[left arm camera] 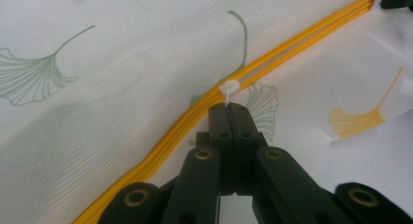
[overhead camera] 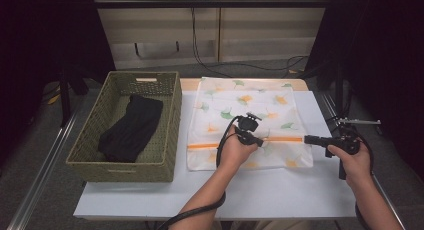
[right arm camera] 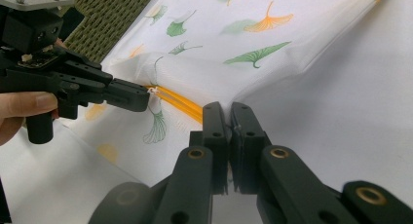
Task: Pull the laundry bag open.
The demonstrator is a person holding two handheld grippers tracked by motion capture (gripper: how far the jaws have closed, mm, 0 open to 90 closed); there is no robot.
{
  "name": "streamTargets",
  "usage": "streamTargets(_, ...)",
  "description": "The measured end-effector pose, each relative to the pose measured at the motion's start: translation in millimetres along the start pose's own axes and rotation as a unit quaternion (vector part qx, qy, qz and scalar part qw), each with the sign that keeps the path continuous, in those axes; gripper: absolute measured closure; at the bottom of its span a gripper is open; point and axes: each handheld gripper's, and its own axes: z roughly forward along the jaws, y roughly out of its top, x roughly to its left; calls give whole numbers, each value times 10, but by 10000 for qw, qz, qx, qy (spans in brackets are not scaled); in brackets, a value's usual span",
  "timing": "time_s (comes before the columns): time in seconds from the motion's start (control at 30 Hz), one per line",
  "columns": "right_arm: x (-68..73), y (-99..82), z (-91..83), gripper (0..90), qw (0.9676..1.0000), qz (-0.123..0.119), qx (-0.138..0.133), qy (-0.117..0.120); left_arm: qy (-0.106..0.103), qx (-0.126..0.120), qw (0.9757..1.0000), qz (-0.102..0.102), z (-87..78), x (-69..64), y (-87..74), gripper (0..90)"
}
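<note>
A white mesh laundry bag [overhead camera: 245, 105] printed with green and orange leaves lies flat on the table. An orange zipper [overhead camera: 285, 139] runs across its near part. My left gripper [overhead camera: 261, 142] is shut on the small white zipper pull [left arm camera: 229, 87], partway along the zipper [left arm camera: 292, 44]. In the left gripper view its jaws [left arm camera: 228, 107] press together just below the pull. My right gripper [overhead camera: 306, 139] holds the bag's right edge at the zipper's end. The right gripper view has its jaws [right arm camera: 229, 108] shut on pinched bag fabric [right arm camera: 243, 39], with the left gripper [right arm camera: 143, 98] farther along the zipper [right arm camera: 182, 103].
A woven basket [overhead camera: 172, 110] stands at the table's left with a folded black garment [overhead camera: 131, 127] inside. The white tabletop [overhead camera: 250, 190] stretches bare in front of the bag. Cables hang on the wall behind, and dark stands flank the table.
</note>
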Motion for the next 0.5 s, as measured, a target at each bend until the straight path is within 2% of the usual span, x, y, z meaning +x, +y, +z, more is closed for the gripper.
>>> streamTargets(0.5,2,3,-8,869,10000,29,-11,10,73,49,9999,-58,-69,84,-41,900)
